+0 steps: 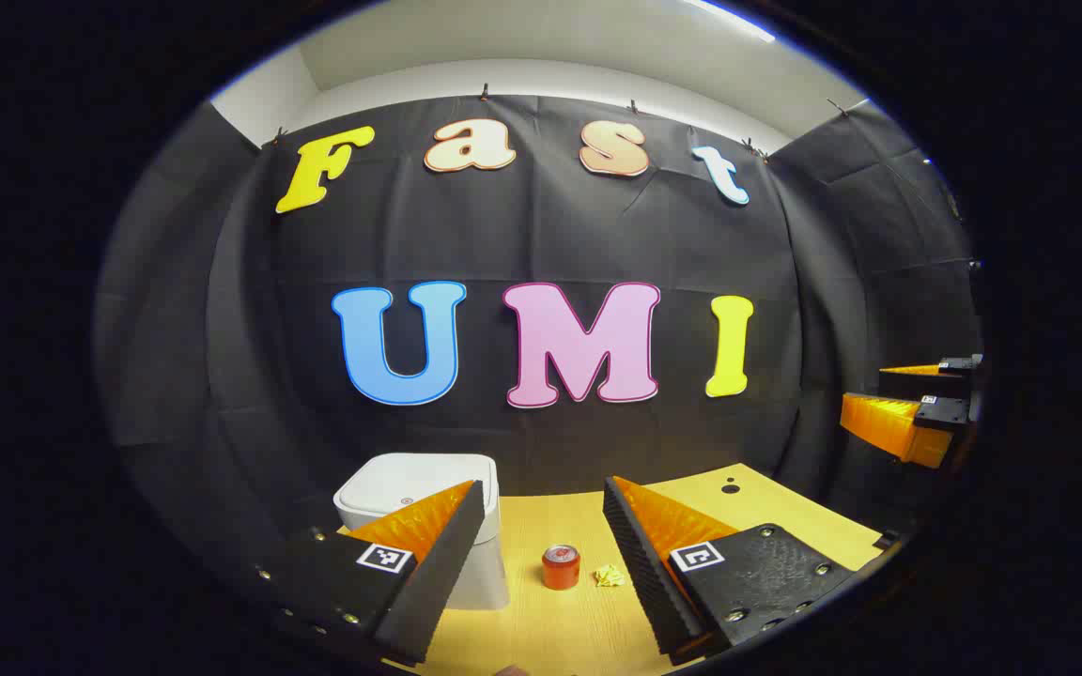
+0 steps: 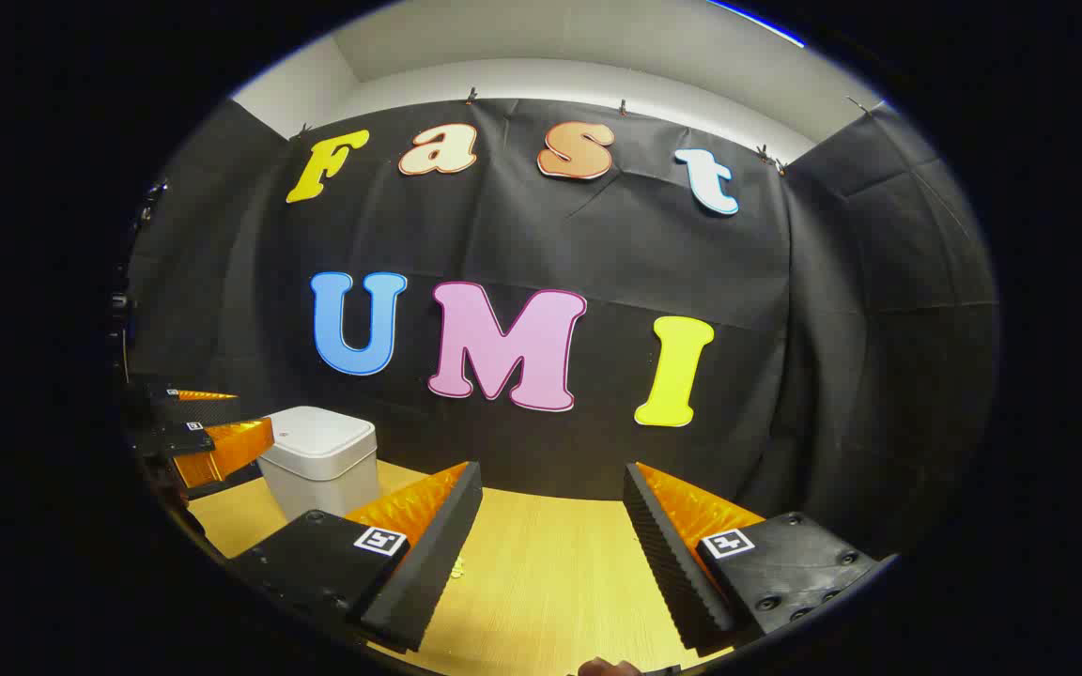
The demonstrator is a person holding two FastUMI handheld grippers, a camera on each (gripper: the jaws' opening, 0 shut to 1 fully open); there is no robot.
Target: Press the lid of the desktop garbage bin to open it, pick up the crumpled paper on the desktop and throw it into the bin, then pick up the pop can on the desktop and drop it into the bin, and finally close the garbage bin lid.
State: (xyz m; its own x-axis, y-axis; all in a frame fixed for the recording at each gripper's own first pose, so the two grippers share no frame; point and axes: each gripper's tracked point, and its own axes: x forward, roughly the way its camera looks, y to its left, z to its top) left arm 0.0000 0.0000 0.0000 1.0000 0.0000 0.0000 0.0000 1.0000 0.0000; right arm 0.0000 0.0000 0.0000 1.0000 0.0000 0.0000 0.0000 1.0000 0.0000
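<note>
Both my left gripper [image 1: 541, 563] and right gripper [image 2: 550, 545] hang open, empty. Bin [image 1: 428, 507] at 10 o'clock from the left one, lid shut; can [image 1: 561, 567] and paper [image 1: 610, 576] dead ahead. Step in hand — press the lid squarely, one fingertip, straight down.

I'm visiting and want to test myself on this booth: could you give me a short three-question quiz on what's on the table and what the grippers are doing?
1. True or false: the bin lid is shut.
2. Which lies nearer the bin in the left gripper view: (a) the pop can or (b) the crumpled paper?
3. Fill in: the left gripper and the right gripper both have jaws that stand ____ and hold nothing.

Key: 1 true; 2 a; 3 open.
</note>
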